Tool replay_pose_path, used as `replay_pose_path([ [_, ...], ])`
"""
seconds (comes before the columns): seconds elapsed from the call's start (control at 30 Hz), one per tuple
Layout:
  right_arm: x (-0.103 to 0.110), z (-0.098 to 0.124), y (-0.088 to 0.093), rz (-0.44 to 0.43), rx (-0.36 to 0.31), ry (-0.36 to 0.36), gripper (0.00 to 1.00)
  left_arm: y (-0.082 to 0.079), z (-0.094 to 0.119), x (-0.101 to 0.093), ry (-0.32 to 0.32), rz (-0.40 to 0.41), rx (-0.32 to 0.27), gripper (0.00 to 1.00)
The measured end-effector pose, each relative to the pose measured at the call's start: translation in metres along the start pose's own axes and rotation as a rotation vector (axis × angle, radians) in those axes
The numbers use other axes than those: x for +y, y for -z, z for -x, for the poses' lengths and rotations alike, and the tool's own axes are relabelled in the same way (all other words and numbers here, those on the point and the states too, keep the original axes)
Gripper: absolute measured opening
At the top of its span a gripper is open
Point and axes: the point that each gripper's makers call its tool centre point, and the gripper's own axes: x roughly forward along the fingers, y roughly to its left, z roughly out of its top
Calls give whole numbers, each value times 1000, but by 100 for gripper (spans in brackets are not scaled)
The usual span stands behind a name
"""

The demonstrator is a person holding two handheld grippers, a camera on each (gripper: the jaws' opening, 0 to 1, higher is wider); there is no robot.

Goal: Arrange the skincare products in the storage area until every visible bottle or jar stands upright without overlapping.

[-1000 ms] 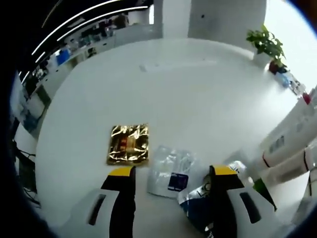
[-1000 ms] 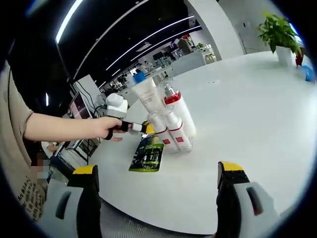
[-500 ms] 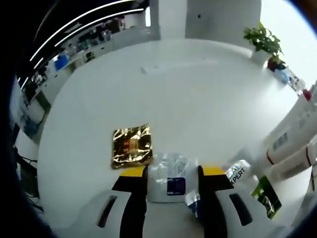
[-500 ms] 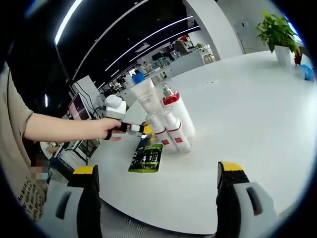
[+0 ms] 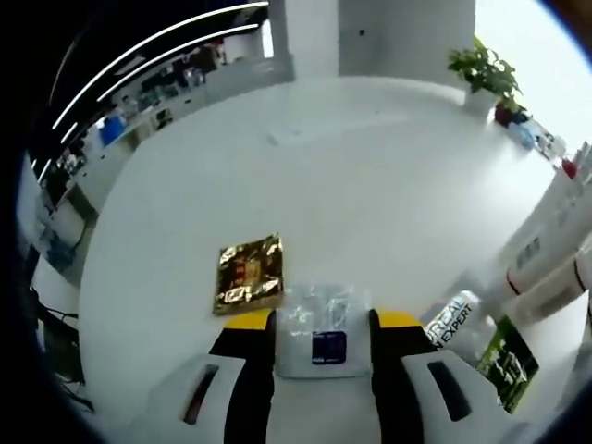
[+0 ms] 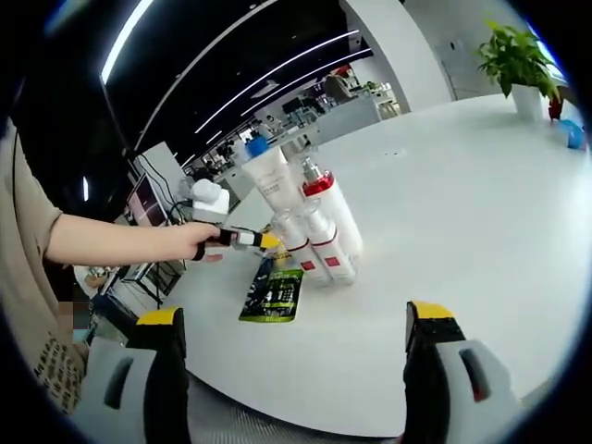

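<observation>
While the left gripper [image 5: 322, 322] pinches a clear sachet [image 5: 319, 328], the right gripper [image 6: 294, 319] gapes wide above the table edge [image 6: 305, 416].

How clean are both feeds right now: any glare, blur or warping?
Left gripper view: glare whitens the table, the gold sachet glints, and the tubes at the edge are smeared. Right gripper view: sharper, but the fisheye bends the ceiling lights and leans the bottles.
</observation>
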Motion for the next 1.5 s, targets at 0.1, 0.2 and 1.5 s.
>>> replay_pose_path([
  [0.1,0,0,0,0,0,0,99,-2,3,6,5,-10,-11,38],
  [0.2,0,0,0,0,1,-1,99,0,4,7,18,-27,-10,38],
  [1.5,5,0,0,34,4,-13,99,40,35,-7,215,-365,70,30],
])
